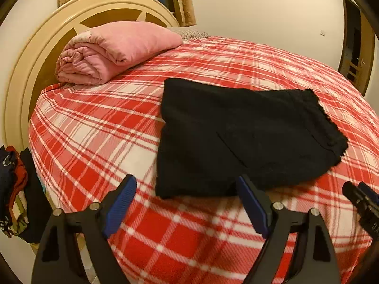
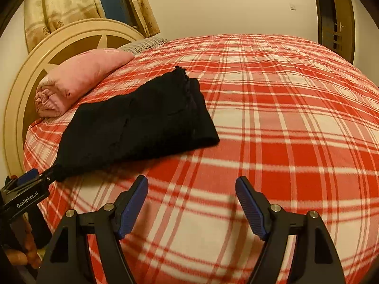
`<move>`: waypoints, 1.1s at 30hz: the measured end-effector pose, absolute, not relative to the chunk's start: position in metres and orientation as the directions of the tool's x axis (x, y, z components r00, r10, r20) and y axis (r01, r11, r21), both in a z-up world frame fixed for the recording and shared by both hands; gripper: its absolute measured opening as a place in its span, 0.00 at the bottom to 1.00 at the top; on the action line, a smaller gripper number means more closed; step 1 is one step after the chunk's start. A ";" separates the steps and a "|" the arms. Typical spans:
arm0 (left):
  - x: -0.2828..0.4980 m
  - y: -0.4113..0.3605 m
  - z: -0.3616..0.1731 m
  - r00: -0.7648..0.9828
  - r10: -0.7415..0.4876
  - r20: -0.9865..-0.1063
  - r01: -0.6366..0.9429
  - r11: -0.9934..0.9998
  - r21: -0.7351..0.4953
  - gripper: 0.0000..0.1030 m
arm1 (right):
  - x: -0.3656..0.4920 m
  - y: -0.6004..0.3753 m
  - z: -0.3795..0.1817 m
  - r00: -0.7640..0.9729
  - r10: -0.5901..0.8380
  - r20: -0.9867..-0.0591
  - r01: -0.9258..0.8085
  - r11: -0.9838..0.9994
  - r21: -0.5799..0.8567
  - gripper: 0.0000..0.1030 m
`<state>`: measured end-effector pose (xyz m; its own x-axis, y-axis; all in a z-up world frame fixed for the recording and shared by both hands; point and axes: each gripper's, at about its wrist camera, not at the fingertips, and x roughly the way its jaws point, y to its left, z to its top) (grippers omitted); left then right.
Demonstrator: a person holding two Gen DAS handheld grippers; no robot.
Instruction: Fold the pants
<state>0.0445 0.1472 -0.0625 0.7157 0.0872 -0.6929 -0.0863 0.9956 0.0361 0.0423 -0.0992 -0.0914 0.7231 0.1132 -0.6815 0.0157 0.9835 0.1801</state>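
Both claws gape wide and hold nothing: left claw (image 1: 187,203), right claw (image 2: 191,203). Folded black fabric pants (image 1: 244,137) lie on the red-and-white plaid bed (image 1: 94,123), just ahead of the left claw and up-left of the right.

Wide bare stretch of plaid bedspread (image 2: 284,123) right of and beyond folded black pants (image 2: 142,123): free passage there. Pink rolled blanket (image 1: 113,52) blocks head end against round headboard (image 1: 21,75). Clothes pile (image 1: 11,189) crowds bed's left edge.
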 end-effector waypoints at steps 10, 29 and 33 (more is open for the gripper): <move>0.019 0.131 -0.072 0.672 0.097 -0.734 -0.044 0.995 0.090 0.87 | 0.021 -0.082 -0.086 0.690 0.073 -0.720 -0.014 0.996 0.088 0.75; -0.037 0.127 -0.007 0.725 0.070 -0.685 -0.034 0.997 0.067 1.00 | -0.049 -0.077 -0.010 0.800 0.051 -0.598 -0.005 0.997 0.078 0.75; -0.059 0.119 0.022 0.810 0.093 -0.579 -0.038 0.993 0.108 1.00 | -0.072 -0.083 0.017 0.868 0.031 -0.496 0.019 0.995 0.094 0.75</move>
